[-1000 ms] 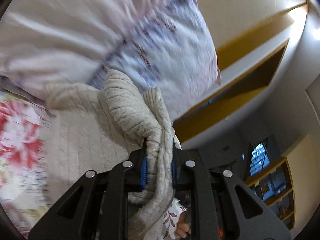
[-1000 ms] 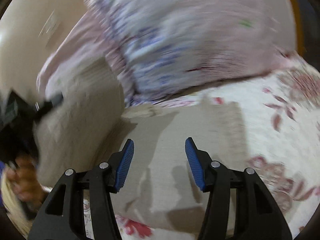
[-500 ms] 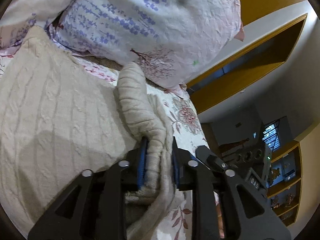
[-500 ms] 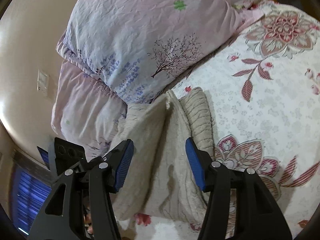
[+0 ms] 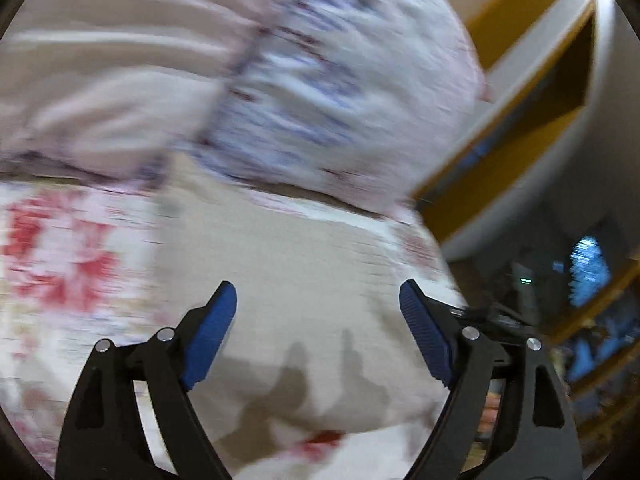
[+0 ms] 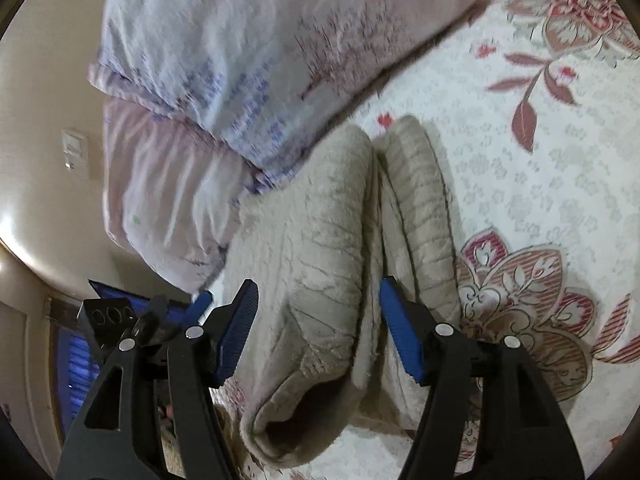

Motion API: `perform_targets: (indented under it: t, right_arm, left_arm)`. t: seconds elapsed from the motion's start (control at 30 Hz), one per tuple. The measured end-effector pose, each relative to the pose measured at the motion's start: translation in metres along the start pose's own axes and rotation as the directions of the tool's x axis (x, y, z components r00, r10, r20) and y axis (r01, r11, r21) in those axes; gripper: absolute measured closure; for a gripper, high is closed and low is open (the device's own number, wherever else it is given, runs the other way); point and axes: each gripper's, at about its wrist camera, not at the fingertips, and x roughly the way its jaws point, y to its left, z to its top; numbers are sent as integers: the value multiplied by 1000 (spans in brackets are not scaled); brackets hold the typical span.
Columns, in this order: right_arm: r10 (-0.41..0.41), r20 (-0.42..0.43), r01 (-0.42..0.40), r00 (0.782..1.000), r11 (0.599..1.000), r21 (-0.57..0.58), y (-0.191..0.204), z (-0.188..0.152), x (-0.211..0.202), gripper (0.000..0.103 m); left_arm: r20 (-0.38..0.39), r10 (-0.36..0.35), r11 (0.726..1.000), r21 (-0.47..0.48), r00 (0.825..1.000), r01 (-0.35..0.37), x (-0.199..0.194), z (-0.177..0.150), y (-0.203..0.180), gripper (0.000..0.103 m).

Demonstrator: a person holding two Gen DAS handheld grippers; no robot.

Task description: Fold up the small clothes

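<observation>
A cream cable-knit sweater [image 6: 332, 248] lies folded on the flowered bedspread [image 6: 520, 200], its ribbed edge [image 6: 420, 208] along the right side. It is blurred in the left wrist view [image 5: 296, 280]. My right gripper [image 6: 316, 312] is open and empty, just above the sweater's near end. My left gripper [image 5: 316, 312] is open and empty over the sweater; it also shows at the left of the right wrist view [image 6: 200, 300].
Two pillows [image 6: 248, 52] lean against the wall behind the sweater, the lower one pink [image 6: 160, 184]. In the left wrist view the pillows [image 5: 320, 80] are blurred, and a yellow-trimmed doorway [image 5: 540, 120] and shelves [image 5: 600, 340] lie off the bed's right side.
My left gripper has let go of the sweater's fold and opened wide, swinging quickly. The sweater now lies flat. My right gripper has come closer to the sweater, still open.
</observation>
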Motion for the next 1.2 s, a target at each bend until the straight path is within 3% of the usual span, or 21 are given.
perform_targets:
  t: [0.03,0.13,0.5,0.53,0.57,0.73,0.83,1.0,1.2]
  right_arm:
    - [-12,-10,12,1000,1000,-1,0,1,3,38]
    - [-5,-25,5,1000,1000,-4,1,2,9,38]
    - [-43,33,43,999,999,21,-2,29,39,60]
    - [-49,39,49,998,999,16,-1,31,41,66]
    - [-61,46,61,997,998,-4,2,33,42,85]
    - [-93,206,136,974,968,-209,39,31,15,88]
    - [-127,280,199,952,948,-248,45,31,-3,88]
    - [-249,232,284,940,950,-129,1,38,8,88]
    - [-235,222,254,946,966,-59,-18,38,9,87]
  left_arm:
    - [0,49,999,-13,999,-49,-1,0,11,20]
    - [-32,99,993,-57,995,-100,9,1,31,20]
    - [-145,44,987,-144,988,-65,39,-8,67,20]
    - [-149,36,986,-155,988,-60,41,-6,67,20]
    - [-151,30,985,-163,988,-55,43,-4,69,20]
    - [-154,21,986,-159,988,-45,45,0,68,20]
    - [-165,5,989,-143,986,-29,51,0,61,20]
    - [-181,-10,994,-110,983,-10,55,-5,51,20]
    - [-184,-40,993,-119,982,19,49,-8,50,21]
